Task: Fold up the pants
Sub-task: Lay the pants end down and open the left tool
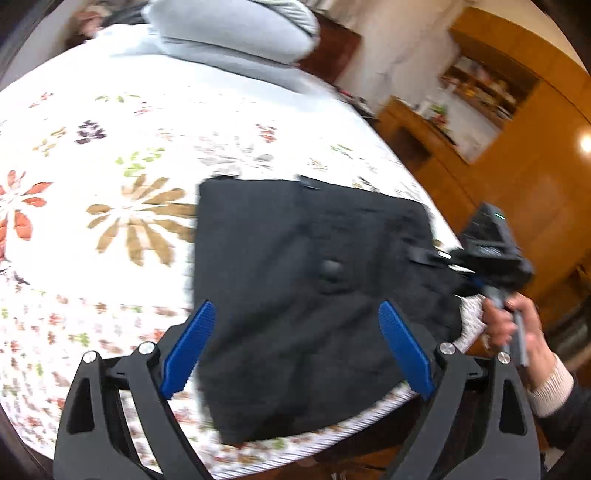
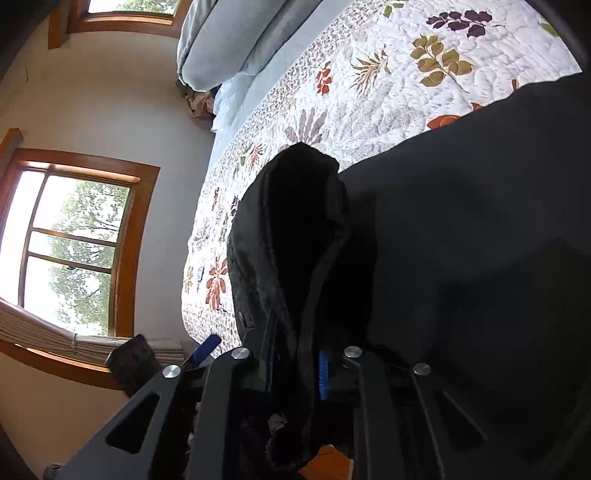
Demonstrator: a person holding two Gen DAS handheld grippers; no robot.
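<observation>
Black pants (image 1: 314,288) lie folded into a rough rectangle on the flowered quilt (image 1: 110,184), near the bed's right edge. My left gripper (image 1: 295,347) is open and empty; its blue fingers (image 1: 190,347) hover over the near part of the pants. My right gripper (image 1: 448,266) shows at the pants' right edge, held by a hand (image 1: 513,325). In the right wrist view my right gripper (image 2: 295,365) is shut on a bunched fold of the pants (image 2: 303,229), which rises between the fingers. The rest of the pants (image 2: 480,240) spreads to the right.
Grey pillows (image 1: 236,33) lie at the head of the bed. A wooden cabinet and shelves (image 1: 491,122) stand beyond the bed's right side. A window (image 2: 77,236) and wall are at the left in the right wrist view.
</observation>
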